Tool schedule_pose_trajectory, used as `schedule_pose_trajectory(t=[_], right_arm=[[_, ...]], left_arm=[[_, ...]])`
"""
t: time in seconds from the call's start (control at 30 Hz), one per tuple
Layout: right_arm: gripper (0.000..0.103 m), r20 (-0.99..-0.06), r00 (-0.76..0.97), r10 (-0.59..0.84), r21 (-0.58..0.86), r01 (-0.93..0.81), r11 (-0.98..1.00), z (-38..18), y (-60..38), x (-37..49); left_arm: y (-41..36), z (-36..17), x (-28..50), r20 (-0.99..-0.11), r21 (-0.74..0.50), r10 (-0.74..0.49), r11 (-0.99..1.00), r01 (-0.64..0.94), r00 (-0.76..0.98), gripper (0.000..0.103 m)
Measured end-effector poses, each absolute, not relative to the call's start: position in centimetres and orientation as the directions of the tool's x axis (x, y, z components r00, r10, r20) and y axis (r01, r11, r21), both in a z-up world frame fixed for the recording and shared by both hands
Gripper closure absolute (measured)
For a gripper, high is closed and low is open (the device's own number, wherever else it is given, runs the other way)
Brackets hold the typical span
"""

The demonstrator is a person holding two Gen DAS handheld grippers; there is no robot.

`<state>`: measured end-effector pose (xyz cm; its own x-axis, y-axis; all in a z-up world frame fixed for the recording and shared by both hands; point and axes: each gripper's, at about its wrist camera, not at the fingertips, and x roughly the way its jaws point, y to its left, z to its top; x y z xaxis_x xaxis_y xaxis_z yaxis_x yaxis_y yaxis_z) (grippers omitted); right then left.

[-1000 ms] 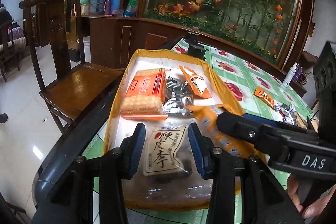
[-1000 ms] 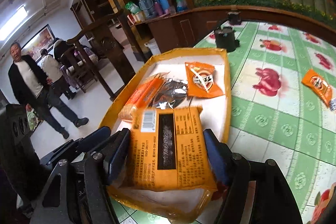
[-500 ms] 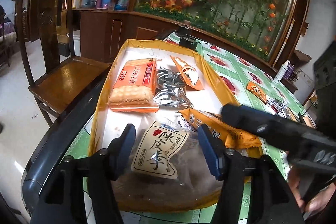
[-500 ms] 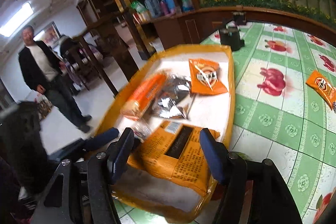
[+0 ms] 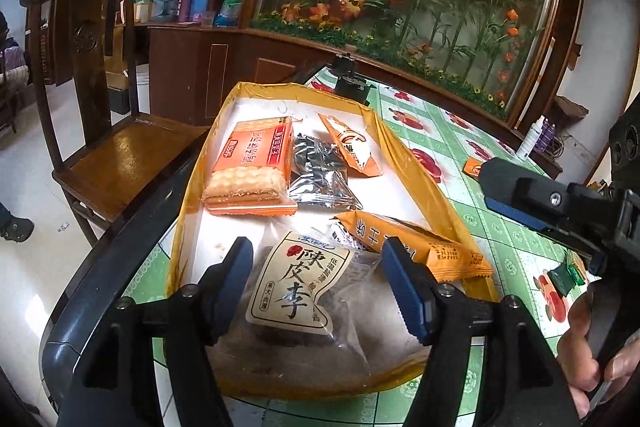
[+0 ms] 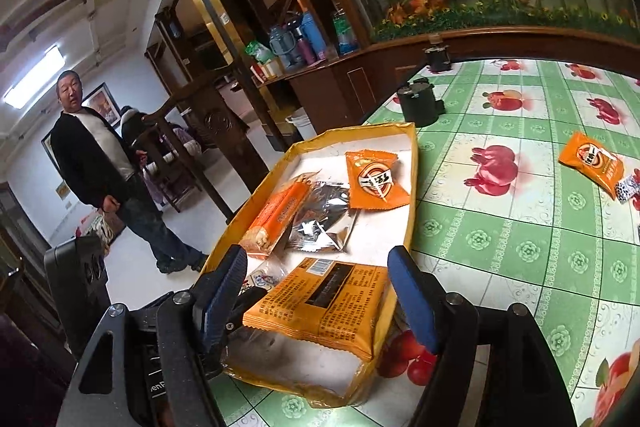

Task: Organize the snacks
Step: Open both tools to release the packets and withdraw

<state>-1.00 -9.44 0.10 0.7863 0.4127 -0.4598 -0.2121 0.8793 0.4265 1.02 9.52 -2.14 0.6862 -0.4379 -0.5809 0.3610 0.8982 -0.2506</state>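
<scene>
Green-checked tablecloth [image 6: 500,227], yellow tray [image 5: 404,151] at its near corner: left gripper [image 5: 320,279] and right gripper [image 6: 316,287] both opening, pads clear of plum bag [image 5: 292,287] and orange packet [image 6: 324,307]; withdraw straight back, avoid dragging the released wrappers.

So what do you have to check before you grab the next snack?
1. Left gripper let go of the clear plum bag: ok, jaws opening, pads clear of it.
2. Right gripper let go of the big orange packet: ok, jaws opening.
3. Both snacks inside the yellow tray: ok.
4. More snacks left on the tablecloth: ok, an orange pouch waits there.
5. Room left in the tray: ok, bare white floor at its far end.
</scene>
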Motion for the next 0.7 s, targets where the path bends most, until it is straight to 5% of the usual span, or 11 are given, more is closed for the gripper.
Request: schedule_pose_trajectory(t=[0.17, 0.7], right_arm=[[0.025, -0.444, 0.813, 0.378, 0.418, -0.185, 0.889, 0.5, -10.6, -1.8], [0.025, -0.397, 0.894, 0.206, 0.470, 0.005, 0.883, 0.7, -21.3, -6.4]], left_arm=[[9.8, -1.4, -0.3, -0.520, -0.233, -0.427, 0.904, 0.358, 0.740, 0.027], [6.2, 2.9, -3.9, -0.434, -0.125, -0.460, 0.882, 0.454, 0.775, 0.022]])
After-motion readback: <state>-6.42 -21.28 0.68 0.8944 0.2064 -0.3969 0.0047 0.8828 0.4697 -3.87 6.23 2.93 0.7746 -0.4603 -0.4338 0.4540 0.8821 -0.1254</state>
